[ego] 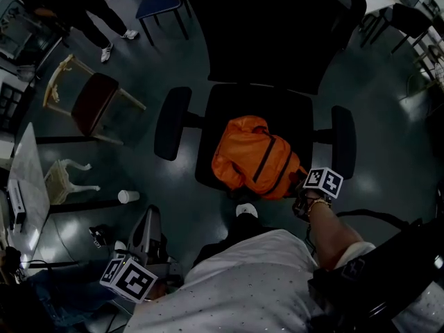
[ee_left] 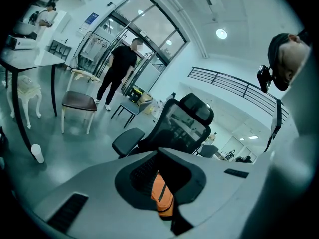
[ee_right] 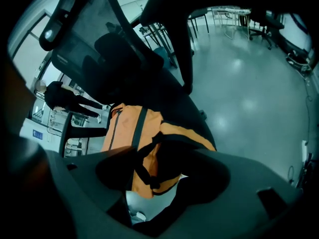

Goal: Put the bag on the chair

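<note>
On the seat of the black office chair (ego: pixel 277 109) lies the orange bag (ego: pixel 253 158), black straps and zip lines across it. It sits toward the seat's front edge, between the two armrests, with the mesh backrest behind it.

Right hand-held gripper (ego: pixel 300 188): just at the bag's near right corner, pointing steeply down. In the right gripper view its jaws (ee_right: pixel 149 203) stand wide apart. A black strap of the bag crosses the gap, and the pads do not press on it. The bag's weight is on the seat.

Left hand-held gripper (ego: pixel 149 215): held low at the person's left side, well apart from the chair, aimed toward it. In the left gripper view its jaws (ee_left: pixel 175 214) are drawn together with nothing between them; the orange bag shows far off beyond them.

Floor: grey and glossy. A paper cup (ego: pixel 127 196) stands on it left of the chair. Further left are a wooden chair with a dark red seat (ego: pixel 94 103), a small white chair (ego: pixel 62 179), and the edge of a worktop (ego: pixel 28 179). A person in dark clothes (ego: pixel 104 19) stands at upper left.
</note>
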